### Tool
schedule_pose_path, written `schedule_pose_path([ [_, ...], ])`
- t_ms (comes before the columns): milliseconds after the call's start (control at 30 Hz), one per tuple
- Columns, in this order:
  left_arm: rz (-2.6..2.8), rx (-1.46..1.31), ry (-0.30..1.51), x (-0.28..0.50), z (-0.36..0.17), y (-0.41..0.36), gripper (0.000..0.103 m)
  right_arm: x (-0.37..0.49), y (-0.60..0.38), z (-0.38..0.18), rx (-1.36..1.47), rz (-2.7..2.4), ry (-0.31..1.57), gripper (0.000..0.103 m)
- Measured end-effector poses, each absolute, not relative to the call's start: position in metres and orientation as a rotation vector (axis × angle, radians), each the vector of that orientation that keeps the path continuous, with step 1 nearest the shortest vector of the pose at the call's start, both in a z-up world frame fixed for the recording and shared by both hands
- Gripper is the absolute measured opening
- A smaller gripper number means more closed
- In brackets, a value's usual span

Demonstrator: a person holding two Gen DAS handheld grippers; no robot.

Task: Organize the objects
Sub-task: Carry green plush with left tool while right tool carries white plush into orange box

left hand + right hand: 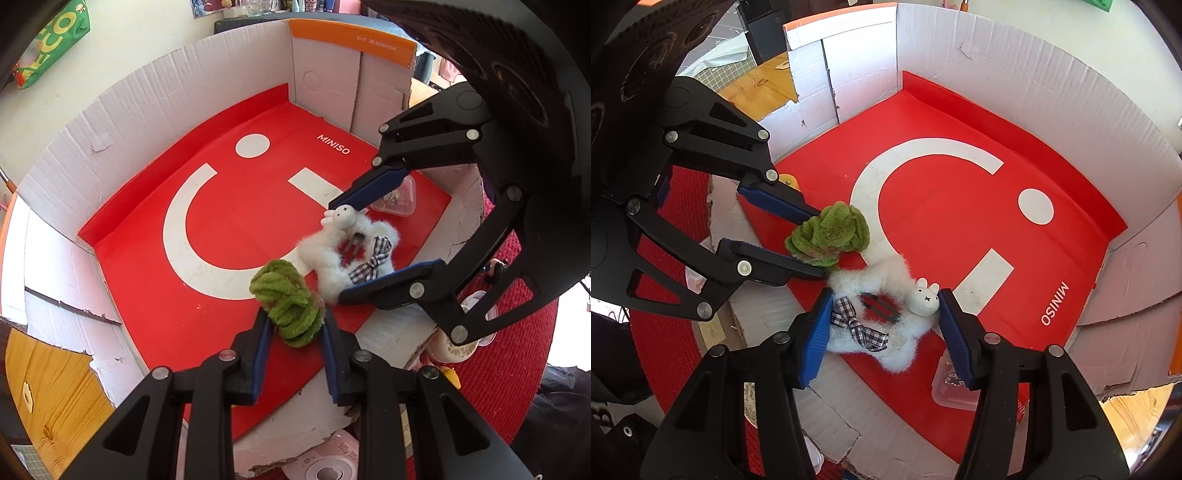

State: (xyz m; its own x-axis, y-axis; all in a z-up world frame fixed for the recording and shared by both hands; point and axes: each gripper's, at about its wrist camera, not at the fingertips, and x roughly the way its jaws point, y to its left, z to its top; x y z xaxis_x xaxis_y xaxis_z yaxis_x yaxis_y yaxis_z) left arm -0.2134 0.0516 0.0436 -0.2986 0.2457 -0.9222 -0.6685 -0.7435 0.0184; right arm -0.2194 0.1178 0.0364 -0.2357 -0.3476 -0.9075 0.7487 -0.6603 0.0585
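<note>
Left wrist view: 1 left gripper (295, 314) pinching 1 green scrunchie (290, 302) over the red box floor (221, 229), 1 white fluffy clip (351, 254) between the right gripper's (338, 249) pads, 1 clear container (400, 197) behind. Right wrist view: same 2 items; right gripper (884, 310) clamps the clip, bunny charm (925, 299) and plaid bow (857, 323) clearer here.

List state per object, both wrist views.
Left gripper: shut on green chenille scrunchie.
Right gripper: shut on white fluffy star hair clip, fingers at either side.
Clear plastic container: lidded, flat on box floor, small items inside.
Cardboard box: open top, walls torn.
</note>
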Motion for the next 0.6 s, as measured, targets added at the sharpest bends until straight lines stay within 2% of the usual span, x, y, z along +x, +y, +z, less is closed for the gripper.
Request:
schedule_pose_path([
  [267, 2.074, -1.364, 0.555, -0.2101, 0.045, 0.0513, 0.026, -0.2157, 0.1195, 0.0369, 1.3, -1.96, 0.517, 0.056],
  [600, 2.078, -1.364, 0.561, -0.2106, 0.0443, 0.0553, 0.033, -0.21, 0.1224, 0.0385, 1.304, -1.963, 0.528, 0.058],
])
